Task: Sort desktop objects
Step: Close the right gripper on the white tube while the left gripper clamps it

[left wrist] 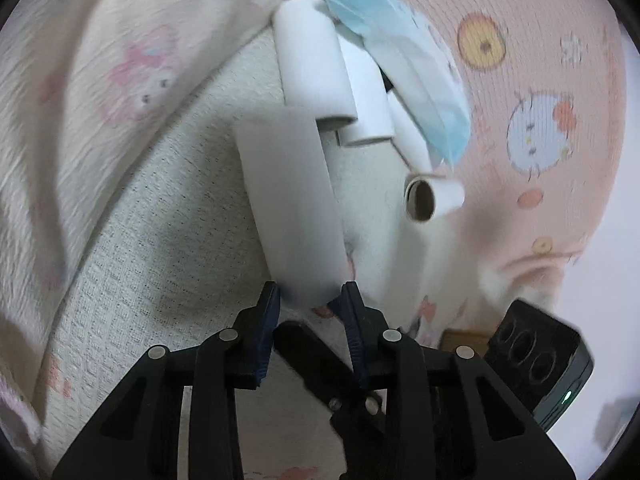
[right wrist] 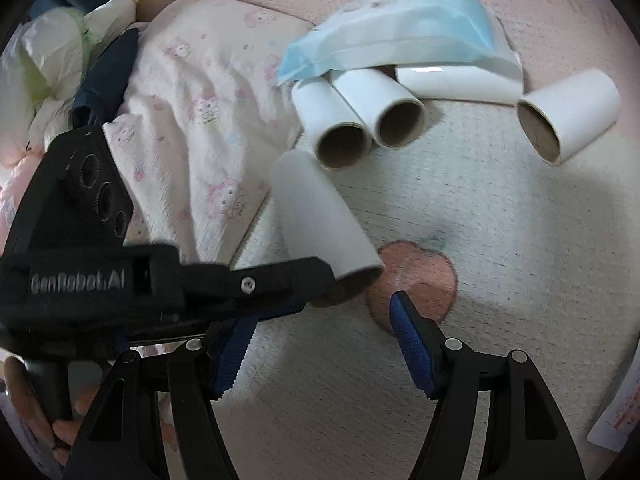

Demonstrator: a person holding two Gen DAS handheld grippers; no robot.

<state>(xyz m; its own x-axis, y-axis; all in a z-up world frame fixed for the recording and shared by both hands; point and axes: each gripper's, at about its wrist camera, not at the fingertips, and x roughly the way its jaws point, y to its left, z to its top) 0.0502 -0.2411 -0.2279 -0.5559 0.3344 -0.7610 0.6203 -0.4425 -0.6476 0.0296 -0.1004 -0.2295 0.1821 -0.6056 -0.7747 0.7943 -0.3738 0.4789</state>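
A: In the left wrist view, what does the left gripper [left wrist: 312, 294] have?

B: A white cardboard tube [left wrist: 290, 204]. Its near end sits between the two blue pads, which are clenched onto it; the tube slants up and away over a cream woven mat [left wrist: 160, 248].

A: And beyond it?

B: Two more tubes [left wrist: 312, 64] lie side by side, partly under a pale blue packet [left wrist: 404, 68]. A shorter tube [left wrist: 434, 198] lies apart to the right, open end facing the camera. Pink cartoon-print fabric [left wrist: 540, 80] spreads on the right, and a black device [left wrist: 536, 364] shows at the lower right.

A: The right wrist view?

B: The right gripper [right wrist: 320, 332] stands released, nothing between its blue pads, hovering over the mat [right wrist: 480, 240] near a peach-coloured patch [right wrist: 416, 276]. The left gripper [right wrist: 316, 284] comes in from the left, grasping the tube [right wrist: 320, 216] at its lower end. The pair of tubes [right wrist: 356, 116] rests just under the blue packet [right wrist: 400, 32]; another tube [right wrist: 568, 114] lies well to the right. A hand [right wrist: 40, 408] grips the left handle at the bottom left.
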